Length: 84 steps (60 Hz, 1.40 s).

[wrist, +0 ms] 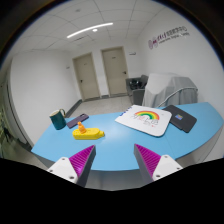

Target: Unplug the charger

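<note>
Gripper: the gripper point(115, 158) is hanging above the near edge of the table with its fingers spread wide and nothing between them; the magenta pads point(82, 158) are showing at the bottom centre of the frame, released and facing each other across a broad gap.

Table: a light blue curved table point(60, 145) is sweeping across the middle of the frame, its bare front edge lying just ahead of the fingers.

Yellow object: a small yellow item point(88, 131), possibly a toy or plug, is sitting left of centre on the table; too small to name with confidence.

Teal box: a dark teal box point(58, 119) is standing upright behind the yellow item, toward the left.

Rainbow sheet: a white sheet with a rainbow print point(145, 118) is lying flat right of centre.

Black pouch: a dark flat item point(180, 117) is resting beside the sheet, to its right.

Charger: I am not making out any charger, cable or socket; its place cannot be told from here.

Why so held: judging by the open fingers and the distance, the person is probably surveying the table before reaching in.

Doors: two pale doors point(85, 75) are standing closed in the upper middle.
</note>
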Available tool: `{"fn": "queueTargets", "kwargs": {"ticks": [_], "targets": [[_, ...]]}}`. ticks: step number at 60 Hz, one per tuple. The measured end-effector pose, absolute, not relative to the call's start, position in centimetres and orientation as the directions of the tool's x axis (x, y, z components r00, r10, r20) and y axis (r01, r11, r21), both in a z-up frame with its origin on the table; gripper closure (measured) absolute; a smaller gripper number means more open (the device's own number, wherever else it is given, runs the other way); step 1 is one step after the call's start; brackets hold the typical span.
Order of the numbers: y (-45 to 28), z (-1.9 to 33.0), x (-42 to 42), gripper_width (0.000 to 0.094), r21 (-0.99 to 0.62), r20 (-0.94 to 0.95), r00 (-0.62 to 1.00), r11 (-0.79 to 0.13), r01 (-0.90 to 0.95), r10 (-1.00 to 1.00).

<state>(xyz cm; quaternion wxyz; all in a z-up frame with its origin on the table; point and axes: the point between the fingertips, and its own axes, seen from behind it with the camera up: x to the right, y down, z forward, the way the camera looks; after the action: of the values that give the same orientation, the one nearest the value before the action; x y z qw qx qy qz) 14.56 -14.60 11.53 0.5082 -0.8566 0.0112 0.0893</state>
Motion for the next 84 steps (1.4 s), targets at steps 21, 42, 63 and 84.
{"fn": "queueTargets", "kwargs": {"ticks": [21, 42, 63, 84], "targets": [[-5.9, 8.5, 4.2, 0.0155, -0.864, -0.126, 0.986, -0.500, -0.055, 0.110], [6.0, 2.7, -3.9, 0.0244, -0.866, -0.095, 0.995, -0.496, -0.062, 0.042], [7.8, 2.8, -3.6, 0.0871, -0.911, 0.021, 1.000, -0.412, 0.018, -0.003], [9.1, 21.2, 1.9, 0.0883, -0.980, 0.093, 0.994, -0.182, 0.081, -0.059]]}}
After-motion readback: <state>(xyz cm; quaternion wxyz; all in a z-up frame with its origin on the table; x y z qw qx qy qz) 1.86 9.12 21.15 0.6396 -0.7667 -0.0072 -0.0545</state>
